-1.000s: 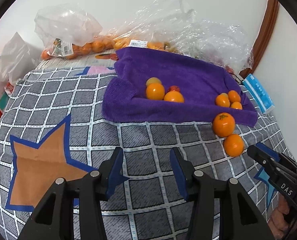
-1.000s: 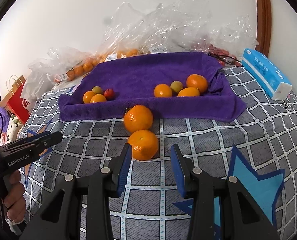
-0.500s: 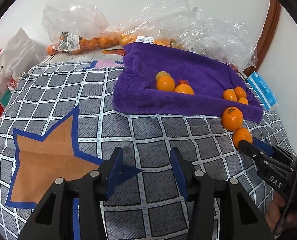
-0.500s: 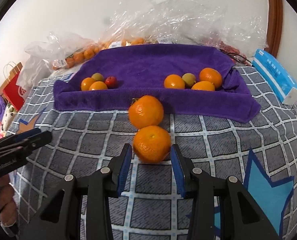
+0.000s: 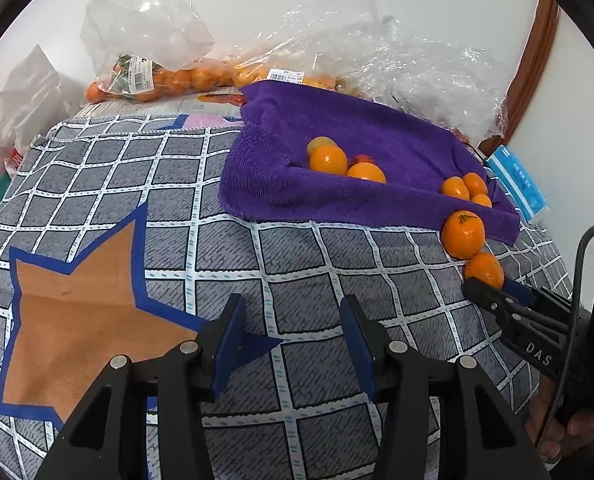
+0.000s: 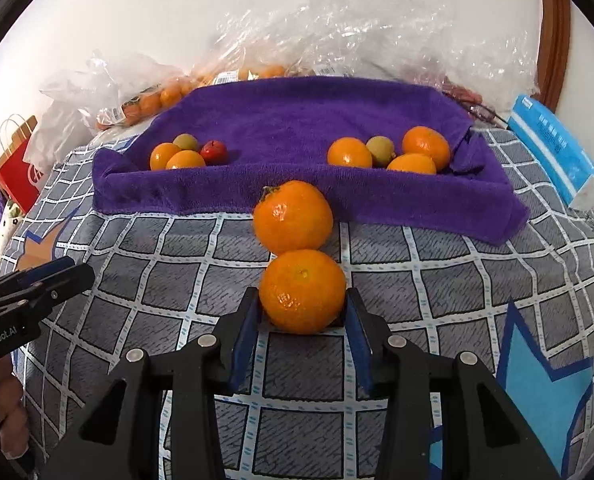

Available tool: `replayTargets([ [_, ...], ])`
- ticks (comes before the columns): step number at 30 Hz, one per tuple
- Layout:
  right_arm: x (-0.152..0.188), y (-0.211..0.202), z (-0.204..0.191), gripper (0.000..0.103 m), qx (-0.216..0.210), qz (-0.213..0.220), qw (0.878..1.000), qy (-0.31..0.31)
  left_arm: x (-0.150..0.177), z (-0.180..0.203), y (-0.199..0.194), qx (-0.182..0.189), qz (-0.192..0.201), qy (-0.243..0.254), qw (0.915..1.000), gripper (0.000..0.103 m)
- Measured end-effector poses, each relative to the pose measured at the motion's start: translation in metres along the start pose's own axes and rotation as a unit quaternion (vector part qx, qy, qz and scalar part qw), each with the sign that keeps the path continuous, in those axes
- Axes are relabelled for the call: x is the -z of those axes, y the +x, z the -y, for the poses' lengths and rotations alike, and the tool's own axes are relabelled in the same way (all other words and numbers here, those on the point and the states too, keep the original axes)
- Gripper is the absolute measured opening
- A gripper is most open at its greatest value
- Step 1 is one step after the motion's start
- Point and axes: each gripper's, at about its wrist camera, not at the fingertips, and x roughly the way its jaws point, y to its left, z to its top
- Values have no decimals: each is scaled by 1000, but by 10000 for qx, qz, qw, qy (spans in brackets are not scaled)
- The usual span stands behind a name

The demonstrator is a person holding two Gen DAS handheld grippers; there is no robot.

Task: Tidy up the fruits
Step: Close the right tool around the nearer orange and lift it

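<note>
Advanced, the right gripper [image 6: 303, 314] has opening jaws astride one of two loose mandarins [image 6: 301, 291]; left gripper [image 5: 293, 330] open, empty.

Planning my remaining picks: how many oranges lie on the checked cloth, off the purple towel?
2: near orange between the opening jaws of the right gripper; far orange behind it, against the purple towel edge.

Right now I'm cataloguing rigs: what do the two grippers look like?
Both are black plastic with silver screws and blue pads. The left gripper bears white lettering "GenRobot.AI" on its side. The right gripper is marked "DAS" and trails a black cable.
</note>
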Motion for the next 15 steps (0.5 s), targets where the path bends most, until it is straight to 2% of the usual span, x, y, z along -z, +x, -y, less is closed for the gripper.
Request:
replayTargets([
  [15,11,-16,-3,40,17,123,9999,-5,-2,1,-6,249,-82,31,9997,47],
])
